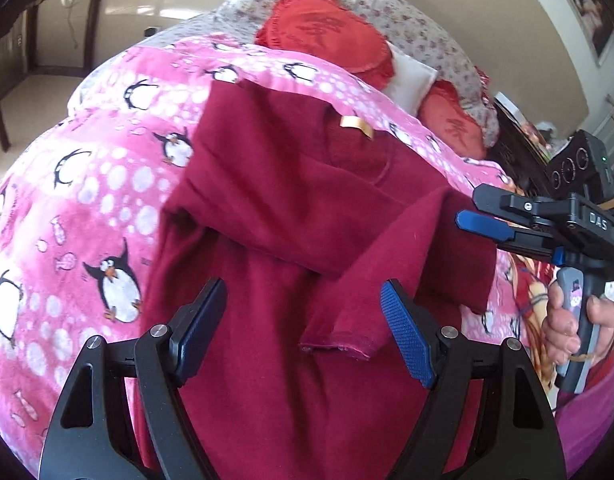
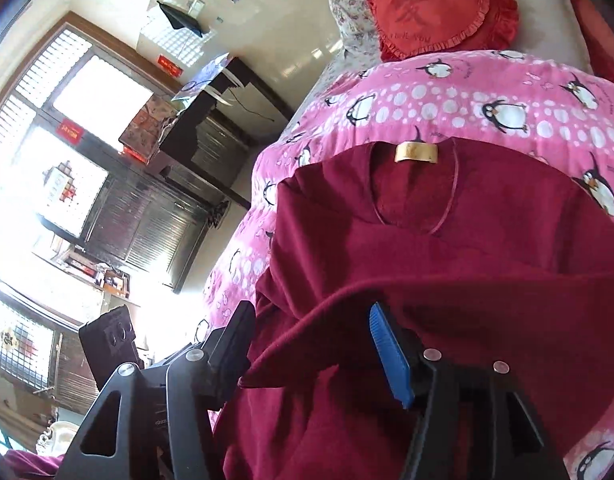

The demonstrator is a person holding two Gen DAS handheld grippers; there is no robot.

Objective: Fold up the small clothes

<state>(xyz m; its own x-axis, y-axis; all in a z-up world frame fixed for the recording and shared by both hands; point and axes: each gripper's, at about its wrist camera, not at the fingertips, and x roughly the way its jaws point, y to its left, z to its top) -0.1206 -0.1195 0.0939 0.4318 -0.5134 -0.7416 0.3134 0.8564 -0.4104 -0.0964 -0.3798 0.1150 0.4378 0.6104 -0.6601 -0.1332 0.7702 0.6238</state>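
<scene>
A dark red long-sleeved top (image 1: 275, 184) lies on a pink penguin-print blanket (image 1: 87, 208), collar with a gold label (image 1: 357, 125) at the far end. One sleeve (image 1: 387, 280) is folded across the body, its cuff lying between my left gripper's fingers. My left gripper (image 1: 307, 336) is open above the top's lower part, holding nothing. My right gripper (image 1: 483, 220) shows at the right of the left wrist view, its fingers apart beside the sleeve's edge. In the right wrist view the right gripper (image 2: 319, 344) is open over the top (image 2: 467, 248), with the sleeve fold (image 2: 347, 320) draped between its fingers.
Red heart cushions (image 1: 323, 36) and a floral pillow (image 1: 419, 28) lie at the head of the bed. A dark desk (image 2: 211, 120) and bright windows (image 2: 67, 120) stand to the left of the bed. The blanket's left edge drops to the floor (image 1: 27, 92).
</scene>
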